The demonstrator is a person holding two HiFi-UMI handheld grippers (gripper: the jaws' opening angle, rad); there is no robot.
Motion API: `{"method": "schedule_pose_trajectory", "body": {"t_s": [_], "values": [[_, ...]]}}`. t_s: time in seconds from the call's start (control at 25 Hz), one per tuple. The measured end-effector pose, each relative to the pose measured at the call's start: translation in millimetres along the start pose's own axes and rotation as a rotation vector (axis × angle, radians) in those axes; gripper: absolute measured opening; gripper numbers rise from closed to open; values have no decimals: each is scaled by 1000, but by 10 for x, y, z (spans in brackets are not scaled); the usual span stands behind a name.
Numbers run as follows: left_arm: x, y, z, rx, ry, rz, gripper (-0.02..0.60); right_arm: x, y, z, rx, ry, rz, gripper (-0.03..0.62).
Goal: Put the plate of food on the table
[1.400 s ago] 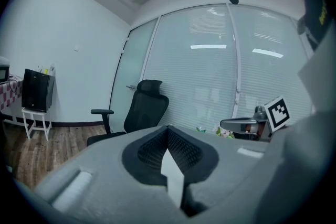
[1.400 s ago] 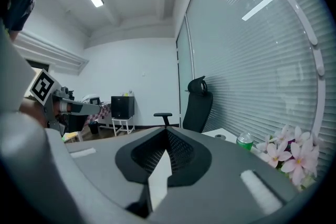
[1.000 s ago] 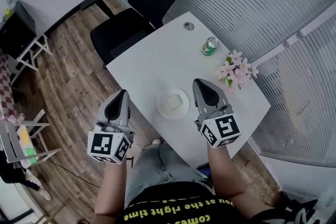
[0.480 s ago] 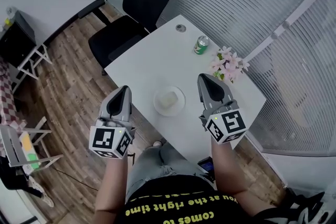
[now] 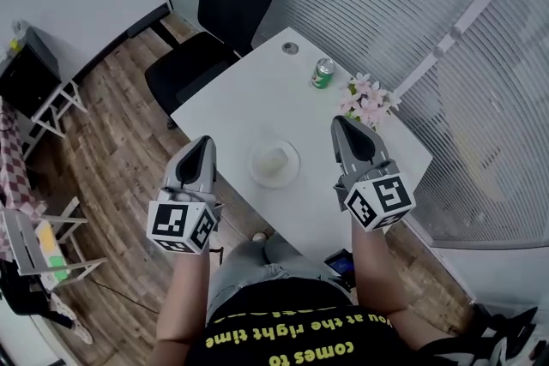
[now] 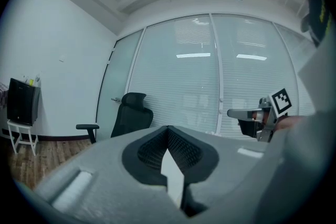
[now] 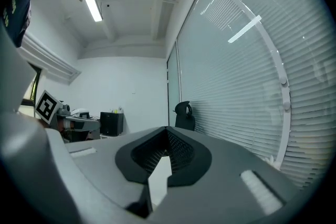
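Observation:
A white plate of pale food (image 5: 274,163) rests on the white table (image 5: 249,103), near its front edge. My left gripper (image 5: 204,141) hangs off the table's left edge, left of the plate, shut and empty. My right gripper (image 5: 339,122) is held above the table to the plate's right, also shut with nothing in it. Both point level, away from me, and neither touches the plate. In the left gripper view the jaws (image 6: 168,128) meet at their tip, and the right gripper (image 6: 257,115) shows at the right. The right gripper view shows closed jaws (image 7: 168,129) too.
A green can (image 5: 322,73) and pink flowers (image 5: 366,101) stand at the table's far right, a round grommet (image 5: 291,48) at the far corner. A black office chair (image 5: 219,13) sits beyond the table. Slatted glass walls run along the right. A black cabinet (image 5: 30,64) stands far left.
Both grippers have risen and drawn apart from the plate, the right one shifting rightwards. The plate stays put on the table. Both stay shut.

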State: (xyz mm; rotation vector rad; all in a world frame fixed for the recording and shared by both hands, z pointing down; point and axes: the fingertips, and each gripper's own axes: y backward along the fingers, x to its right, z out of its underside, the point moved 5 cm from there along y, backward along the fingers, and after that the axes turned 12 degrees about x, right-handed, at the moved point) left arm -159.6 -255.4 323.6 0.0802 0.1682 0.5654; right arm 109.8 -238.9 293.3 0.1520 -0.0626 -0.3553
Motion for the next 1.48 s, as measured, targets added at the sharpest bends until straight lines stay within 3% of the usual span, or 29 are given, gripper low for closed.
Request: {"method": "schedule_pose_trajectory", "body": {"t_s": [0.48, 0.68, 1.48], "values": [[53, -5, -23, 3, 0, 6, 0, 58, 73, -30, 12, -21, 9, 6], [82, 0, -46, -2, -42, 14, 0, 47, 82, -55, 30, -14, 16, 6], [100, -28, -79, 7, -35, 19, 0, 57, 76, -15, 21, -14, 9, 6]]}}
